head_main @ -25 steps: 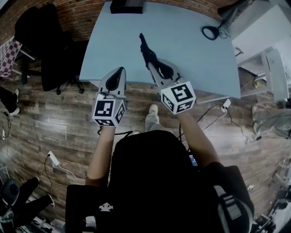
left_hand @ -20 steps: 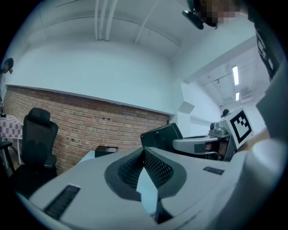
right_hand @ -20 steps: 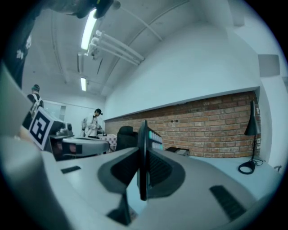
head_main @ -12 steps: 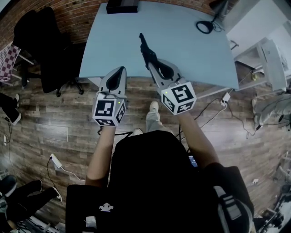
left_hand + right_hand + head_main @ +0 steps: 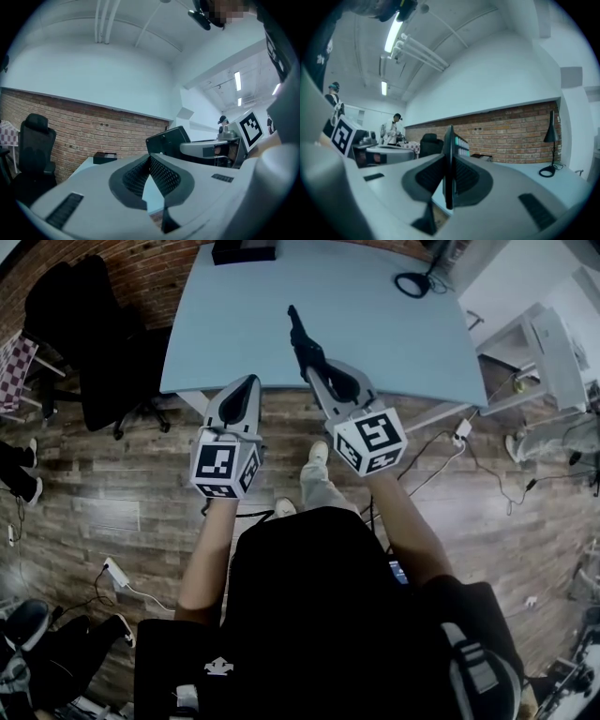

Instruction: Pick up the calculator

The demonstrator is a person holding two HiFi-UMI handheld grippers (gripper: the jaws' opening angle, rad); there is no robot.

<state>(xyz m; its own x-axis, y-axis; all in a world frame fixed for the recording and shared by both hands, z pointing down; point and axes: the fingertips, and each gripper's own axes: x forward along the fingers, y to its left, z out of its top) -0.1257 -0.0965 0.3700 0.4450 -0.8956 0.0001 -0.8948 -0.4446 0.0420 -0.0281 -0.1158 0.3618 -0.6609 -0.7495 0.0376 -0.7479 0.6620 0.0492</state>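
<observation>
Calculator [image 5: 298,334]: I am holding it in my right gripper [image 5: 317,371], with the jaws closed part-way onto its two flat faces. It is standing on edge and pointing ahead over the table [image 5: 394,343]. Seen along the jaws, it is showing as a thin dark slab with pale green keys on one face, and the pads are pressing it from both sides. Gripping across the thin dimension is, I judge, what is stopping it from swinging. Only its near end is sitting between the pads, so the far end is hanging out unsupported, and a knock there could twist it loose. It is looking clear of the table top, so I am reckoning the lift as done.

Left gripper [image 5: 246,390]: I am holding it level beside the right one, jaws drawn together at the tips with nothing between them. It is taking no part in the grip and is sitting about at the table's near edge.

Room for moving: the table top ahead of the calculator is lying bare. Black box [image 5: 244,249] at the far edge and desk lamp [image 5: 412,282] at the far right corner are both standing well apart from it. Office chair [image 5: 94,324] is standing off the table's left side, by the brick wall [image 5: 515,136]. Cables [image 5: 441,465] are trailing over the floor [image 5: 112,484] to my right, a matter for feet rather than jaws.
</observation>
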